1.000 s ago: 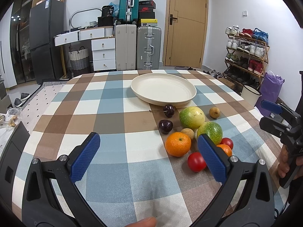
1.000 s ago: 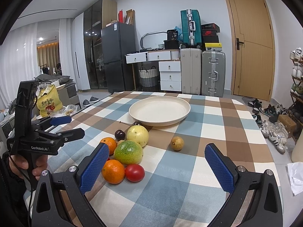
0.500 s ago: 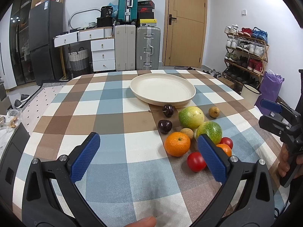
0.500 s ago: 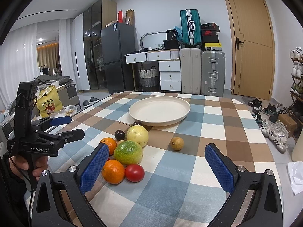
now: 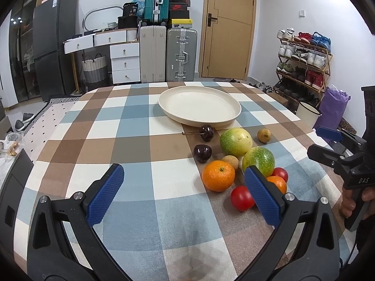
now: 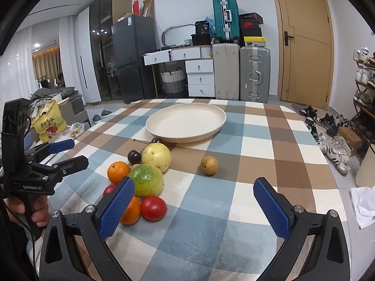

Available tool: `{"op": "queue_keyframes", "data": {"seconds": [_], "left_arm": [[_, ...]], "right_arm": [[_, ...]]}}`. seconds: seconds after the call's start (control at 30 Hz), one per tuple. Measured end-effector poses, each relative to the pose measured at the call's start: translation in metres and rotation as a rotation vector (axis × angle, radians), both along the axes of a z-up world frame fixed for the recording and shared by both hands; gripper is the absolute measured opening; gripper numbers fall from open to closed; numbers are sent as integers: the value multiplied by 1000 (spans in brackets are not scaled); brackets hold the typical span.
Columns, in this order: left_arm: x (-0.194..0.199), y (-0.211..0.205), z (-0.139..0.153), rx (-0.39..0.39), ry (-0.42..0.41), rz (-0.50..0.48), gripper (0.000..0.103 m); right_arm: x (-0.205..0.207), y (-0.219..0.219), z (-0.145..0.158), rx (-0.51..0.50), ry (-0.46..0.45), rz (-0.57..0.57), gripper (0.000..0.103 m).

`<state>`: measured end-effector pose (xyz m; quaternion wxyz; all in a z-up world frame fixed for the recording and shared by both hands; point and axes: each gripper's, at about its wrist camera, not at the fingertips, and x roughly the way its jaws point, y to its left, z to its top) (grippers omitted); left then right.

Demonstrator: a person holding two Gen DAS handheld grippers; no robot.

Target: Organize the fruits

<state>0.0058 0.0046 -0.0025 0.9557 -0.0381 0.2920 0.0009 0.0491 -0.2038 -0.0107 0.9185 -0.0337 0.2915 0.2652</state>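
Observation:
A cream plate [image 5: 199,107] [image 6: 186,123] stands empty on the checked tablecloth. In front of it lies a cluster of fruit: two dark cherries [image 5: 202,152], a yellow-green fruit [image 5: 235,141] [image 6: 156,156], a green fruit [image 5: 258,160] [image 6: 147,179], an orange [image 5: 218,175] [image 6: 118,169], a red tomato [image 5: 241,197] [image 6: 154,208], a second orange [image 6: 131,210] and a small brown fruit [image 5: 264,135] [image 6: 209,165] set apart. My left gripper [image 5: 182,194] is open and empty, left of the cluster. My right gripper [image 6: 193,207] is open and empty, right of it.
The table's edges drop off on all sides. Beyond the far edge stand suitcases [image 5: 168,53], white drawers [image 5: 124,63] and a door [image 5: 228,28]. A shoe rack [image 5: 302,63] is at the right. A yellow bag [image 6: 49,121] lies left of the table.
Both grippers stay open and barely move. The right gripper has shifted slightly closer to the fruit. The fruit has not moved.

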Motion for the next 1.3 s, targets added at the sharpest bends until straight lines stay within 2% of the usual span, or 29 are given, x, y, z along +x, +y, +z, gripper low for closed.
{"op": "queue_keyframes", "data": {"seconds": [0.23,1.0,1.17,1.3], "left_arm": [[2,-1,-2,-6,9,-3,103],[8,3,-3,-12,28,16,103],[13,-1,-8,4,62,15,103],[18,-5,-10,-13,87,0,103]], "right_arm": [[5,4,-1,-31,14,-13,103],[15,4,-8,-34,71,-12,103],[22,7,-14,-46,117,5,103],[28,12,-24,-93,180,41,103]]}}
